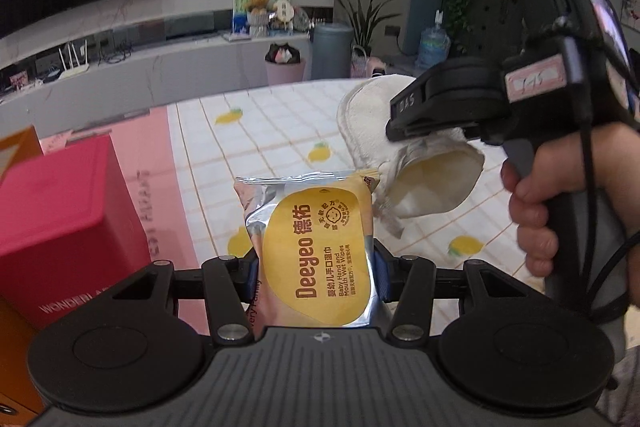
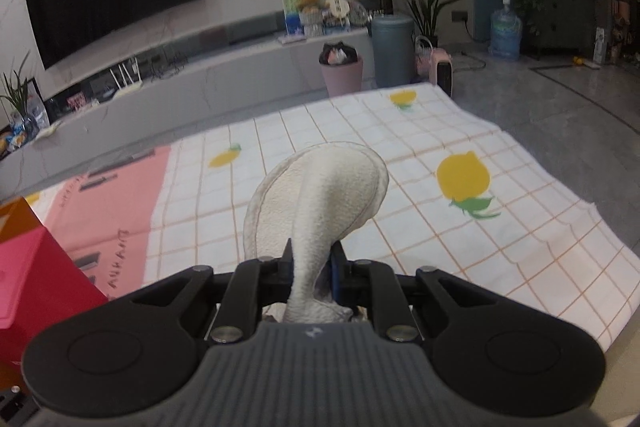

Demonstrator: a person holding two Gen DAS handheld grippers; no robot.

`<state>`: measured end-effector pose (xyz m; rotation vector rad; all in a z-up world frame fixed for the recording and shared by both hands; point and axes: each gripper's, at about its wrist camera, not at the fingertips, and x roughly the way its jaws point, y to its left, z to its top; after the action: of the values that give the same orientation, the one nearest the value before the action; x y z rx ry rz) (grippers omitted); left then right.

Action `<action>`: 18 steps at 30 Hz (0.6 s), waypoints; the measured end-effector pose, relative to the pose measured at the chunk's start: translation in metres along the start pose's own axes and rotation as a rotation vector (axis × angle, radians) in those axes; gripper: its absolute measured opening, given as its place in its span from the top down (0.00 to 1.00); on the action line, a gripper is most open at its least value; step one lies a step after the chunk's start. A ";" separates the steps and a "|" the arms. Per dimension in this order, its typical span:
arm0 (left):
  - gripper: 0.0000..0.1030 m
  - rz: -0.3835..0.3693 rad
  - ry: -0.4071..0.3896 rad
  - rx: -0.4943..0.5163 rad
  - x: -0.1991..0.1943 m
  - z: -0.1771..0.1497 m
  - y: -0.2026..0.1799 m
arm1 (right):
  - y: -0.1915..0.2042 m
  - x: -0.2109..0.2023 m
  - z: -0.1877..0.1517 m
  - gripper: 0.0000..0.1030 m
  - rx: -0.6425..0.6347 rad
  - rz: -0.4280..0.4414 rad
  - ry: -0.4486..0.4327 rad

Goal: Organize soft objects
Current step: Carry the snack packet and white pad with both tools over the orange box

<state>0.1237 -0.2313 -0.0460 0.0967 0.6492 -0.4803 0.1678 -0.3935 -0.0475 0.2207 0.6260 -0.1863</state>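
My left gripper (image 1: 318, 263) is shut on a pack of baby wet wipes (image 1: 316, 247), silver with a yellow label, and holds it above the lemon-print tablecloth (image 1: 272, 131). My right gripper (image 2: 312, 267) is shut on a white fleecy pouch (image 2: 320, 195), holding it by its edge off the cloth. In the left wrist view the right gripper (image 1: 440, 115) is at the upper right, and the pouch (image 1: 432, 183) hangs from it with its mouth open toward the wipes pack.
A red box (image 1: 60, 211) stands at the left on the pink part of the cloth; it also shows in the right wrist view (image 2: 36, 279). An orange box (image 1: 20, 143) stands behind it. The table edge (image 2: 600, 195) runs along the right.
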 end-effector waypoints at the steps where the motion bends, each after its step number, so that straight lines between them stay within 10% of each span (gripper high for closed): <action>1: 0.44 -0.012 -0.009 -0.006 -0.005 0.003 0.001 | 0.002 -0.005 0.002 0.87 -0.003 -0.002 -0.017; 18: 0.44 0.139 -0.275 -0.064 -0.140 0.050 0.091 | 0.101 -0.151 0.031 0.87 -0.113 0.220 -0.333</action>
<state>0.0969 -0.1066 0.0726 0.0141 0.3850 -0.3309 0.0895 -0.2890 0.0821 0.1433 0.2769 0.0257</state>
